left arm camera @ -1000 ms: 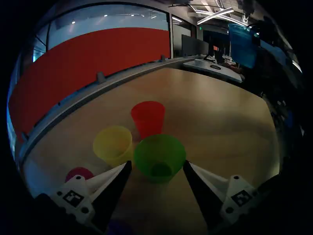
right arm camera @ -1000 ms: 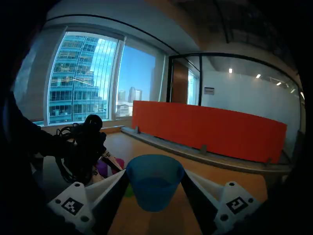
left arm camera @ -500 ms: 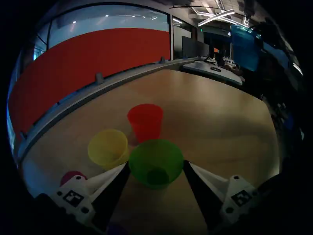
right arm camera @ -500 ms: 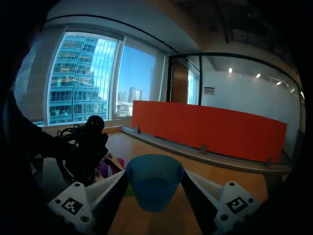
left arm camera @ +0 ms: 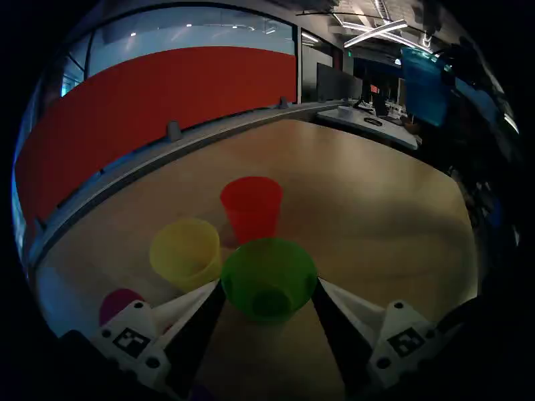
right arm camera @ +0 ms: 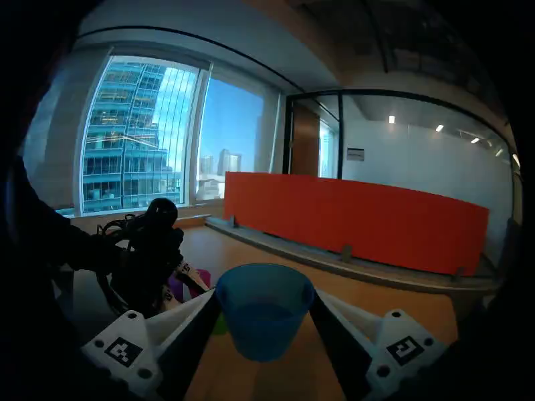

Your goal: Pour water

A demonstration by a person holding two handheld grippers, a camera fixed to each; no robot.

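A green cup (left arm camera: 269,277) stands on the wooden table (left arm camera: 374,200), and my left gripper (left arm camera: 268,289) is shut on it, one finger against each side. Its inside looks empty. My right gripper (right arm camera: 264,301) is shut on a blue cup (right arm camera: 264,314) that holds some water, upright and raised above the table. That blue cup (left arm camera: 424,85) hangs high at the upper right in the left gripper view. In the right gripper view, the left gripper (right arm camera: 152,257) and the hand holding it sit low at the left, with a sliver of the green cup (right arm camera: 220,325) beside the finger.
A red cup (left arm camera: 251,206) stands just behind the green one, a yellow cup (left arm camera: 185,252) to its left, and a purple cup (left arm camera: 118,304) at the near left. An orange partition (left arm camera: 147,100) runs along the table's far edge. Bare tabletop lies to the right.
The left gripper view has shifted slightly, with the green cup still between the fingers. The right gripper holds the blue cup level in the same place.
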